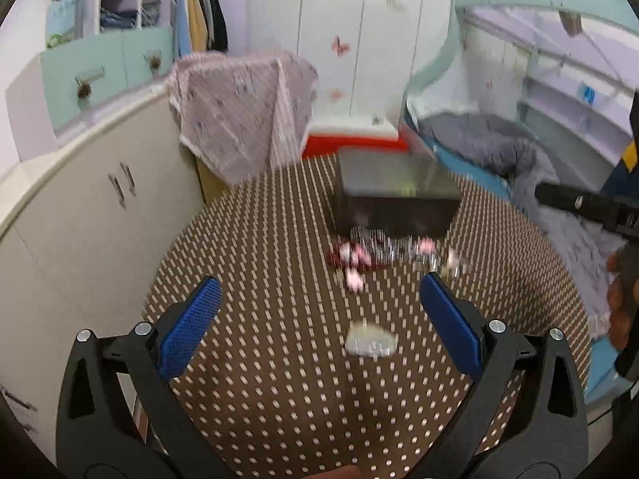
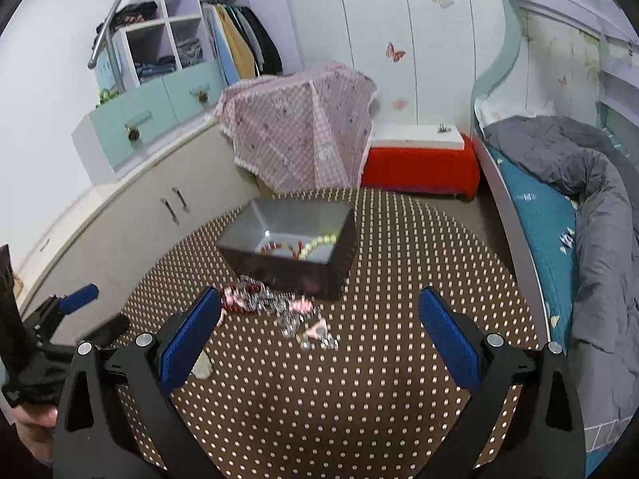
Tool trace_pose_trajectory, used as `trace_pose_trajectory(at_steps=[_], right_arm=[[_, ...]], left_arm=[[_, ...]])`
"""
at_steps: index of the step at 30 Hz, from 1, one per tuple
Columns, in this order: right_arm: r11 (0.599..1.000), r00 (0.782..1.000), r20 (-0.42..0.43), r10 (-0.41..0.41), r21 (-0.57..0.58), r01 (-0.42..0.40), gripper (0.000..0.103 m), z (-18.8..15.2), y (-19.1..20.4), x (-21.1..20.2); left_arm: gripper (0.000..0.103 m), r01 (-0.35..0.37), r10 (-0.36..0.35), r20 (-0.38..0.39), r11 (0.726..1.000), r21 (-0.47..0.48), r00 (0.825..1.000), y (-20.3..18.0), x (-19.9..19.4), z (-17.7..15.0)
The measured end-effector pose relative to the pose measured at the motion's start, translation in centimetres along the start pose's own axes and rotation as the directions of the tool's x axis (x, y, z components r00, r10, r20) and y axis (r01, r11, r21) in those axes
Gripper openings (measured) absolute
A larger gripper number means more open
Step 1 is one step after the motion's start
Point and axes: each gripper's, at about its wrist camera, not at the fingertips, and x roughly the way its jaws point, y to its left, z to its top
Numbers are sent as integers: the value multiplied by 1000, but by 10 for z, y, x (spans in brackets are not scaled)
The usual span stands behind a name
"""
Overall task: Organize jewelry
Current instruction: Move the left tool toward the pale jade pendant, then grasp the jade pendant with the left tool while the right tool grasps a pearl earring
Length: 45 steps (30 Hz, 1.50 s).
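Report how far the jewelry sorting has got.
Started: bead strands already lie in the dark box. In hand: nothing; left claw and right claw are open. Left: the jewelry pile and a silvery piece on the dotted table.

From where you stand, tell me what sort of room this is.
Most likely a child's bedroom. A bed with a grey duvet runs along the right wall, clothes hang in an open wardrobe, and butterfly stickers decorate the cupboard doors. The jewelry lies on a brown dotted table.
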Motion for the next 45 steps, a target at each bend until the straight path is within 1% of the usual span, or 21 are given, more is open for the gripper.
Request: trace_pose_trajectory(at_steps=[6,9,11,12,14,15,16,18,20,22,24,28,31,32,34,36,39,41,42,43,45], right_arm=[[1000,998,-68,8,-3,-8,95,-20,-1,17],[1000,995,-97,14,-2,-14,95,-26,-2,25],[1000,993,-120,21,-8,-22,95,-31,-2,32],[1000,991,-129,23,-10,-25,95,-32,-2,35],[999,988,-152,33,-14,-35,95,-38,-1,42],[999,986,-160,37,-18,-41,94,-40,0,45],[999,985,-166,42,-23,-46,92,-41,1,47],[998,981,-189,52,-35,-60,87,-46,4,56],[997,976,-210,65,-33,-73,79,-49,5,65],[996,972,-225,70,-37,-81,66,-51,7,72],[995,969,-234,76,-45,-89,58,-52,9,77],[994,971,-229,67,-72,-86,52,-49,14,87],[991,972,-230,50,-108,-76,46,-44,21,96],[990,973,-229,38,-126,-69,43,-43,23,98],[986,974,-227,12,-161,-50,28,-42,27,100],[982,974,-225,-7,-188,-36,19,-44,30,101],[981,974,-226,-5,-189,-39,17,-49,29,97],[981,974,-224,-3,-190,-41,17,-51,27,95],[981,974,-225,-1,-188,-42,17,-52,26,94],[982,974,-225,-1,-187,-42,17,-54,26,93],[980,974,-225,-4,-193,-41,17,-54,24,91]], left_arm=[[97,2,5,-114,998,60,993,-14,35,-22],[95,15,-5,-157,998,57,988,-16,48,-30],[84,36,-27,-186,998,47,982,-16,55,-33],[76,50,-40,-201,998,43,979,-16,57,-34],[71,79,-72,-203,997,27,977,-15,58,-36],[62,90,-83,-201,996,26,976,-15,57,-36],[51,113,-106,-200,993,25,974,-16,56,-35],[43,137,-129,-201,990,31,971,-19,58,-32],[43,142,-131,-199,989,44,971,-22,61,-29],[42,152,-142,-199,988,36,970,-23,62,-28],[41,157,-149,-198,987,29,969,-23,63,-26],[39,163,-155,-196,986,23,968,-22,64,-27],[31,164,-159,-186,986,14,970,-18,62,-24],[31,166,-161,-187,986,12,969,-15,63,-23],[31,163,-157,-186,987,13,970,-13,64,-22],[31,164,-159,-187,986,10,969,-14,64,-21],[32,151,-143,-190,988,25,971,-16,64,-20],[58,124,-114,-195,991,41,974,-16,65,-18],[78,107,-97,-180,993,47,979,-17,63,-18],[85,98,-89,-162,994,48,983,-18,61,-18],[85,102,-93,-166,994,47,982,-18,62,-18]])
